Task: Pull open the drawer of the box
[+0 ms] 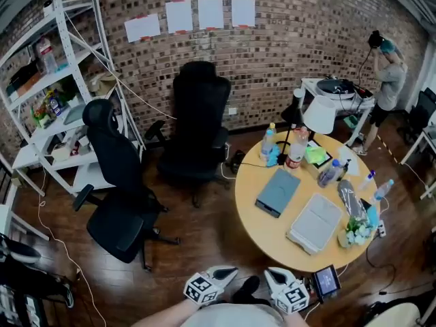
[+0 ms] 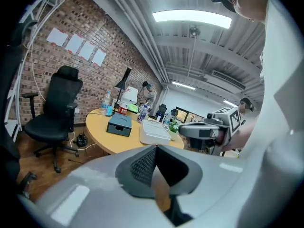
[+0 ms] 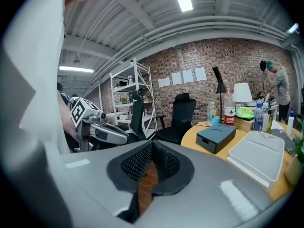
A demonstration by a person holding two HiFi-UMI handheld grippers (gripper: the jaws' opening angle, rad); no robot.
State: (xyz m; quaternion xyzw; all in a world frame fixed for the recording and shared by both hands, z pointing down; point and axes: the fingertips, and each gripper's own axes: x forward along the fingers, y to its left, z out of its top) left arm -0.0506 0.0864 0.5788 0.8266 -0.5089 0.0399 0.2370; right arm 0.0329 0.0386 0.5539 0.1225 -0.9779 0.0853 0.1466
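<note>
Dark blue-grey box [image 1: 278, 191], laid flat on the round yellow table [image 1: 252, 174], drawer [image 3: 205, 144] seen shut, flush with the front

Person's arms [image 1: 163, 317] cut off at 6 o'clock, head view. Box [image 1: 278, 191] drawer handle too small to tell there. Shelf [image 1: 54, 77] clipped at 9 o'clock.

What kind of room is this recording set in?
Most likely an office or lab workspace: two black office chairs, a round table with a desk lamp, and a white shelf rack against a brick wall.
</note>
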